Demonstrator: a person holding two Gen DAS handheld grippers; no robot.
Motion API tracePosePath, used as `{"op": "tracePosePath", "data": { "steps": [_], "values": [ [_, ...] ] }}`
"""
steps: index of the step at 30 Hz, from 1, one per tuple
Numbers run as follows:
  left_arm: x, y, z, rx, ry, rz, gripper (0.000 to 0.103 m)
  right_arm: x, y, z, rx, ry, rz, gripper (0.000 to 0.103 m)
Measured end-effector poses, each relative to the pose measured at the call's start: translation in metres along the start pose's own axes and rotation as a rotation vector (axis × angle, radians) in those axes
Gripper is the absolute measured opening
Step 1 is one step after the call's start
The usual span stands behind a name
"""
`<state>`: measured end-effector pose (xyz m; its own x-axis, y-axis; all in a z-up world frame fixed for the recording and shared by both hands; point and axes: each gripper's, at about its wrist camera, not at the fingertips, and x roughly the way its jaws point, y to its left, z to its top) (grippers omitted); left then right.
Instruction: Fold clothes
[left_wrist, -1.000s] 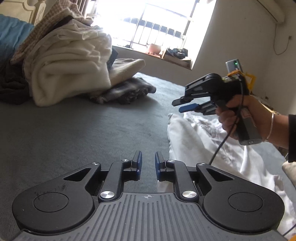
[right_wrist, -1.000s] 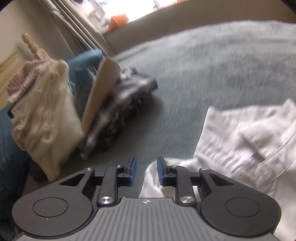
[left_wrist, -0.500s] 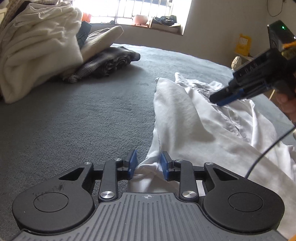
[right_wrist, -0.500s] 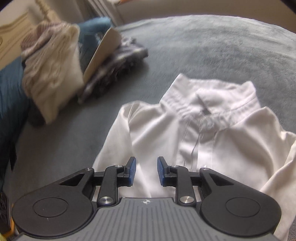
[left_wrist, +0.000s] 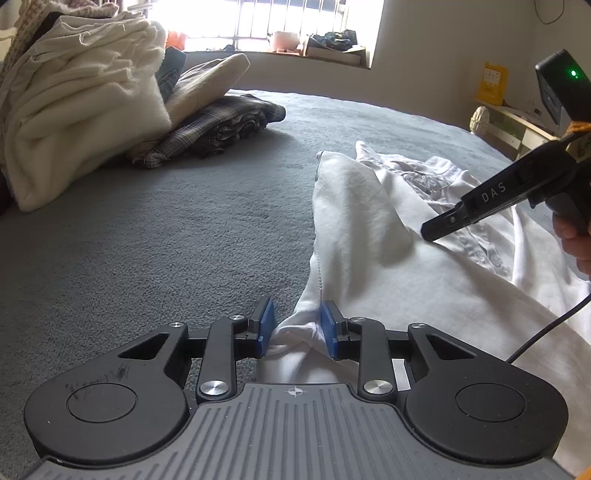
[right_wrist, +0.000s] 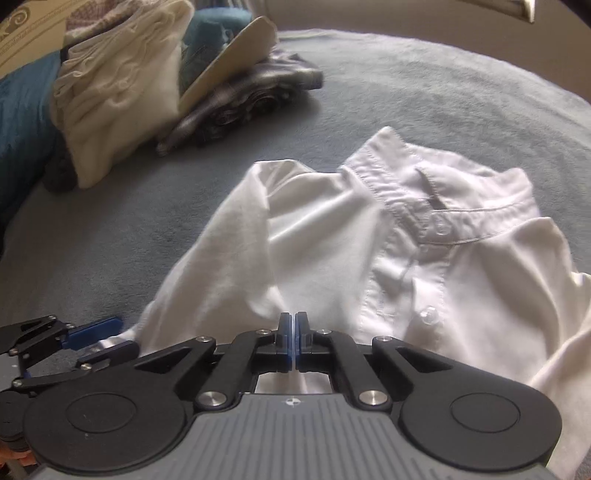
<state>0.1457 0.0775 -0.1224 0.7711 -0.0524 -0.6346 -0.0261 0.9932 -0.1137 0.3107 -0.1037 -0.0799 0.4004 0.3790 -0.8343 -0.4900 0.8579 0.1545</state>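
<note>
While a white shirt (right_wrist: 332, 251) is spread collar-up on the grey bed cover (left_wrist: 147, 240), a bunched edge of it is seen between the blue pads of the left gripper (left_wrist: 297, 328), which stand apart and touch the cloth at both sides. The right gripper (right_wrist: 294, 341) is closed, pads together, on a fold of the shirt front. No container is seen; a pile of clothes (left_wrist: 85, 110) is heaped at the far left.

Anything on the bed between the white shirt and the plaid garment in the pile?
Nothing: bare grey bedcover separates the white shirt from the plaid garment, clearest in the left wrist view.
</note>
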Motion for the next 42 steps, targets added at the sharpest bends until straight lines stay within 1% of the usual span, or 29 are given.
{"op": "tracePosePath", "data": {
  "steps": [2,4,7,8,9,10,12,13,16,17,20,21,22,24,25,26,27,28,30,32,33,35,36,38,39,40,42],
  "values": [
    [0.000,-0.001,-0.001,0.011,-0.003,0.005,0.029,0.003,-0.005,-0.003,0.010,-0.013,-0.057,0.001],
    [0.000,-0.002,-0.002,0.017,-0.007,0.006,0.029,0.000,-0.009,-0.004,0.034,-0.030,-0.068,0.001],
    [0.000,0.000,-0.002,0.005,-0.008,-0.001,0.029,-0.008,-0.011,0.001,0.071,-0.057,-0.004,0.005],
    [0.000,0.001,-0.001,0.001,-0.008,-0.004,0.029,-0.009,-0.011,0.004,0.077,-0.058,0.018,0.008],
    [0.000,0.001,-0.001,-0.003,-0.007,-0.005,0.029,-0.010,-0.010,0.006,0.083,-0.059,0.040,0.014],
    [0.000,0.001,-0.001,-0.005,-0.008,-0.005,0.029,-0.010,-0.009,0.008,0.083,-0.061,0.057,0.015],
    [-0.001,0.001,-0.001,-0.006,-0.009,-0.003,0.029,-0.008,-0.002,0.011,0.058,-0.066,0.070,0.015],
    [-0.001,0.001,-0.002,-0.006,-0.010,-0.003,0.029,-0.004,0.001,0.012,0.042,-0.053,0.069,0.015],
    [-0.002,0.000,-0.003,-0.005,-0.016,-0.001,0.029,0.006,0.009,0.011,-0.006,-0.024,0.045,0.015],
    [-0.002,0.000,-0.003,-0.006,-0.017,0.000,0.029,0.005,0.011,0.010,-0.013,-0.036,0.040,0.015],
    [-0.002,-0.001,-0.004,-0.008,-0.021,0.003,0.030,-0.007,0.016,0.010,-0.030,-0.117,0.046,0.015],
    [-0.002,-0.001,-0.004,-0.007,-0.022,0.004,0.030,-0.012,0.020,0.010,-0.043,-0.140,0.073,0.015],
    [-0.002,-0.001,-0.004,-0.006,-0.024,0.005,0.030,-0.013,0.024,0.010,-0.062,-0.142,0.104,0.015],
    [-0.003,-0.002,-0.005,0.001,-0.027,0.009,0.030,-0.006,0.035,0.010,-0.120,-0.102,0.151,0.015],
    [-0.003,-0.003,-0.005,0.007,-0.028,0.011,0.030,-0.001,0.040,0.009,-0.146,-0.079,0.159,0.015],
    [-0.003,-0.004,-0.006,0.012,-0.029,0.013,0.030,0.009,0.042,0.008,-0.162,-0.051,0.133,0.014],
    [-0.003,-0.004,-0.006,0.014,-0.029,0.013,0.030,0.019,0.040,0.007,-0.157,-0.033,0.088,0.014],
    [-0.003,-0.004,-0.006,0.016,-0.029,0.014,0.030,0.027,0.033,0.007,-0.125,-0.037,0.054,0.012],
    [-0.003,-0.004,-0.006,0.016,-0.028,0.014,0.030,0.027,0.013,0.013,0.000,-0.079,0.066,0.012],
    [-0.003,-0.003,-0.006,0.015,-0.028,0.015,0.030,0.018,0.002,0.019,0.068,-0.126,0.037,0.014],
    [-0.003,-0.003,-0.005,0.015,-0.027,0.016,0.030,0.013,-0.002,0.022,0.093,-0.145,0.038,0.013],
    [-0.003,-0.003,-0.005,0.012,-0.027,0.016,0.030,0.003,-0.003,0.026,0.103,-0.164,0.101,0.014],
    [-0.003,-0.003,-0.005,0.012,-0.027,0.016,0.030,0.001,-0.001,0.027,0.100,-0.158,0.143,0.014],
    [-0.003,-0.004,-0.005,0.014,-0.028,0.019,0.030,0.002,0.007,0.032,0.080,-0.129,0.213,0.014],
    [-0.003,-0.004,-0.005,0.016,-0.029,0.021,0.030,0.008,0.011,0.034,0.065,-0.101,0.232,0.014],
    [-0.003,-0.004,-0.006,0.018,-0.031,0.023,0.030,0.016,0.015,0.036,0.060,-0.077,0.234,0.014],
    [-0.003,-0.005,-0.007,0.028,-0.036,0.030,0.030,0.034,0.017,0.042,0.093,-0.054,0.201,0.014]
  ]
}}
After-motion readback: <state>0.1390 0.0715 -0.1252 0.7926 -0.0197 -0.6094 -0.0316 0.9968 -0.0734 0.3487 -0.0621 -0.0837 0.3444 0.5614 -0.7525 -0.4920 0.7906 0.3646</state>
